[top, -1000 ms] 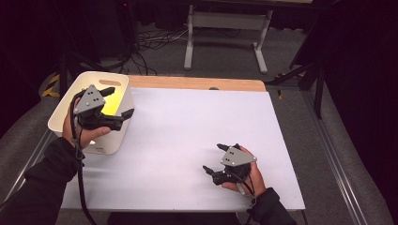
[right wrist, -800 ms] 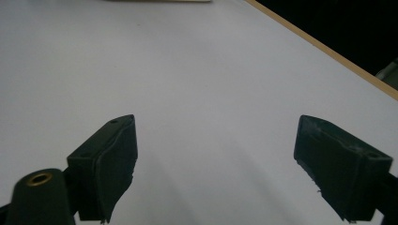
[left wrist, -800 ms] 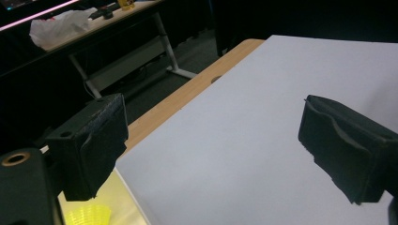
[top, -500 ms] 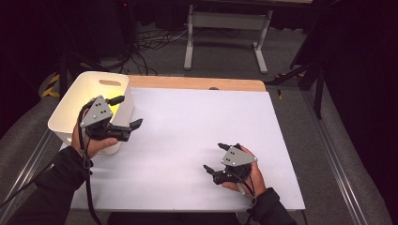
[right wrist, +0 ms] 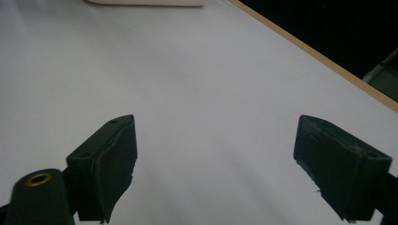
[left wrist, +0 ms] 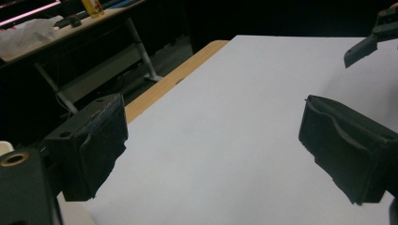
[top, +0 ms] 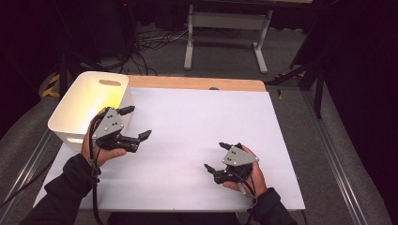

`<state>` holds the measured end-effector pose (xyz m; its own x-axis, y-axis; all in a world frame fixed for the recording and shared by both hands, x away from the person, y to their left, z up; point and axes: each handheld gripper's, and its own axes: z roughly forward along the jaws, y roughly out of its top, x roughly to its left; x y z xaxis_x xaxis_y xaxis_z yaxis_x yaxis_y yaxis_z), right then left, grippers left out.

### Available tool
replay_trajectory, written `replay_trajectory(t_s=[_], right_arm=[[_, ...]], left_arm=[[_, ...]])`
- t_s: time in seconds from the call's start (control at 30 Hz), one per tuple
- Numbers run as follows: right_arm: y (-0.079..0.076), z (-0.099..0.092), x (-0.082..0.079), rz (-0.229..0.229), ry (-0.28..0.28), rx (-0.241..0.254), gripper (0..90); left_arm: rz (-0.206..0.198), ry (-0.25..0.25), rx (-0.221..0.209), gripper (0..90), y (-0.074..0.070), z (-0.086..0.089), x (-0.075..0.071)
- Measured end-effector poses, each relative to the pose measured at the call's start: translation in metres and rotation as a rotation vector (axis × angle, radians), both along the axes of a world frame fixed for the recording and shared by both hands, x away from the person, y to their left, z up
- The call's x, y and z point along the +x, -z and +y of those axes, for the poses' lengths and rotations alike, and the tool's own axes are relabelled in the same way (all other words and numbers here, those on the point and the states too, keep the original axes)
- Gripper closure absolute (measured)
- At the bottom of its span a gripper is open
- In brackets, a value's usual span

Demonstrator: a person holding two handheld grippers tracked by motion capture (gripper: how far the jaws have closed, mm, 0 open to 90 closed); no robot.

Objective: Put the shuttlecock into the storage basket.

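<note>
Both tongs beside white bin (top: 77, 110)

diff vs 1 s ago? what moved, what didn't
The left gripper pulled back out of the white bin, toward the person and right, and now sits over the white tabletop beside the bin. Its jaws are open and empty. The right gripper, also open, and the bin stayed put.

We see our left gripper (top: 137, 123) with black jaws and a grey plate on top — the right gripper (top: 216, 155) matches it. Just left of the left gripper stands a white bin (top: 75, 105), glowing yellow inside. Under both grippers lies a plain white sheet (top: 197, 122), edged beyond by the table's (top: 197, 84) light wood — our sleeves are black.
</note>
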<state>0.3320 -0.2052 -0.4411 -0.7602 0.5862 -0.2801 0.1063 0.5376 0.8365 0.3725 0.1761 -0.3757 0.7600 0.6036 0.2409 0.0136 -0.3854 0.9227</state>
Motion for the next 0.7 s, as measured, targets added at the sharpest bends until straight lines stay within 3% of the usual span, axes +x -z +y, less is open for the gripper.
replay_trajectory(t_s=[0.13, 0.7], right_arm=[[-0.002, -0.002, 0.000, -0.005, 0.008, 0.008, 14.5], [-0.005, -0.003, -0.002, -0.020, 0.016, 0.008, 14.6]], left_arm=[[-0.007, 0.007, 0.039, 8.7, 0.010, -0.006, -0.004], [-0.012, 0.029, 0.078, 8.4, 0.034, -0.009, -0.020]])
